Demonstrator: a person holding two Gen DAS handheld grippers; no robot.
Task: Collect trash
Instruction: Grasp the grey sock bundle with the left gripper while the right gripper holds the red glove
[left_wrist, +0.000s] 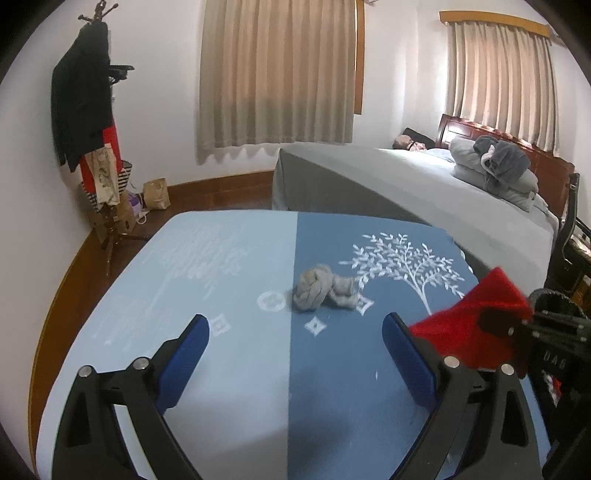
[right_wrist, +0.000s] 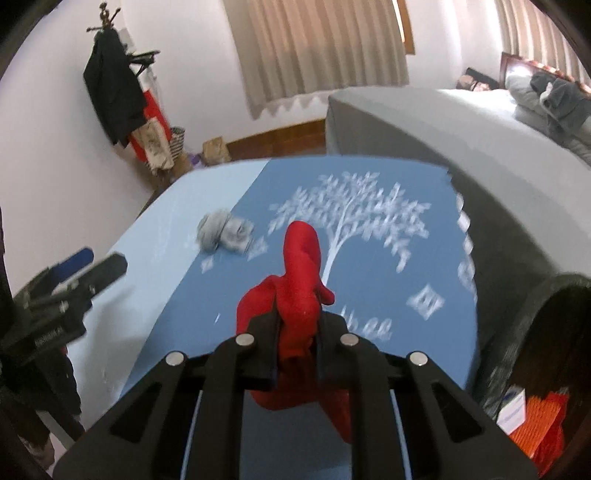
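- Right tongs (right_wrist: 297, 325): clamped on a red cloth (right_wrist: 299, 273), which is bunched between the pads and raised clear of the surface (right_wrist: 369, 280).
- Left tongs (left_wrist: 295, 354): pads apart with nothing between them, above the surface's near edge.
- Grey socks (left_wrist: 325, 290) (two rolled bundles, touching) lie mid-surface, beside the white tree print (left_wrist: 410, 267).
- A dark basket (right_wrist: 532, 332) stands off the surface's right edge.
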